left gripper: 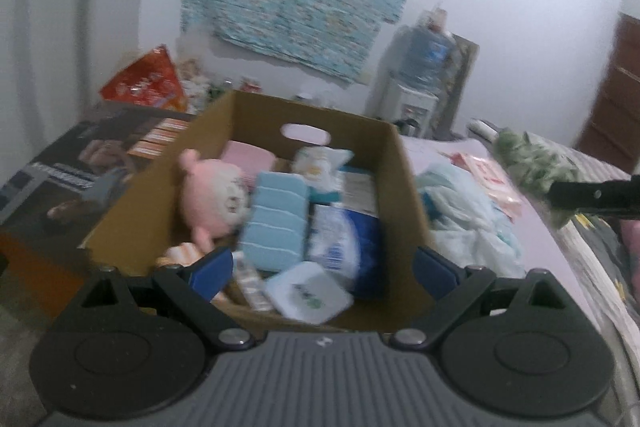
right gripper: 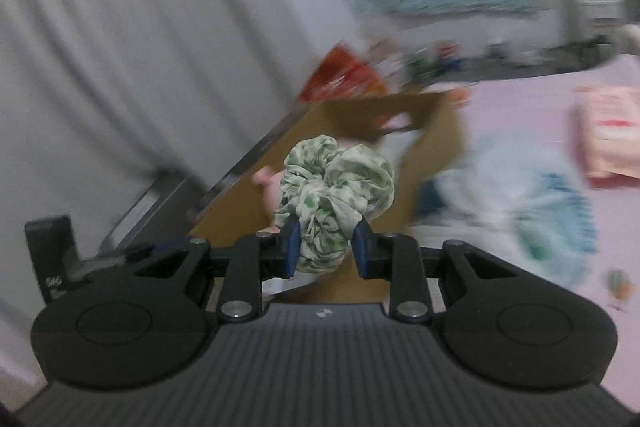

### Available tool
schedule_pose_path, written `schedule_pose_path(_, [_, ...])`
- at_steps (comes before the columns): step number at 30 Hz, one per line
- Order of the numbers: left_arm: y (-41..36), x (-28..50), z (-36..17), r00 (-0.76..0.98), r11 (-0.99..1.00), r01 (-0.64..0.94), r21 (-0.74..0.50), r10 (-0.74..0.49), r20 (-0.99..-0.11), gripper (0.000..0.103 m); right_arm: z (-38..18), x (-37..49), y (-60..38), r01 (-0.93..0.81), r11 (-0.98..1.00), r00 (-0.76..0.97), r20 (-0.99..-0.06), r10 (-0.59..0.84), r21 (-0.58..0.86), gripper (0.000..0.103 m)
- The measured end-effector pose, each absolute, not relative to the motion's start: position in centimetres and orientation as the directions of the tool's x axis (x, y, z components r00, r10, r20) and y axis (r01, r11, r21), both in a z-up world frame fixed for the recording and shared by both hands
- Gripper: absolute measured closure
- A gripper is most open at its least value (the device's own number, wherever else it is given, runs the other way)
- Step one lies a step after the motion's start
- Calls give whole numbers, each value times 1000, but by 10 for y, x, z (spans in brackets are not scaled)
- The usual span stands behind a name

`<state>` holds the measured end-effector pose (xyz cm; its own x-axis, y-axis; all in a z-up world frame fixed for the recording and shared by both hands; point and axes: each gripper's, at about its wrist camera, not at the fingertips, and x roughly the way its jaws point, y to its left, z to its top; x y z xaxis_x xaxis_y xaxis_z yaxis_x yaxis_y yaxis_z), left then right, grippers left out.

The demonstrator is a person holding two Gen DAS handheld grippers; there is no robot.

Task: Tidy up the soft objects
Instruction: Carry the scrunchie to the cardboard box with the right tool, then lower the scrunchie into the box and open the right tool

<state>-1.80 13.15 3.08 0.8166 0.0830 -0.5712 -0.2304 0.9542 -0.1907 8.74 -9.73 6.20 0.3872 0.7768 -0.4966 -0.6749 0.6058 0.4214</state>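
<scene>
Right wrist view: right gripper (right gripper: 325, 247) clamped on the green scrunchie (right gripper: 334, 183), lifted beside the box (left gripper: 404, 187); left gripper (left gripper: 324, 267) spread wide, empty. Carry it over the rim before letting go

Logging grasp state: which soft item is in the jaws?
The green-and-white floral fabric scrunchie, clamped by the right gripper; the pink plush toy lies in the cardboard box.
</scene>
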Motion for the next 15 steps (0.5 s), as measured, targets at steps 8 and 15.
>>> schedule_pose_path(8, [181,-43,26,810,909,-343,-235,159,-565,5,39,96,25,-788,533,189,-703,685,307,76])
schedule_pose_path(15, [208,-51,21,803,887,-376,-266,169,-571,5,17,88,63,-831,532,155,-850,503,163,59])
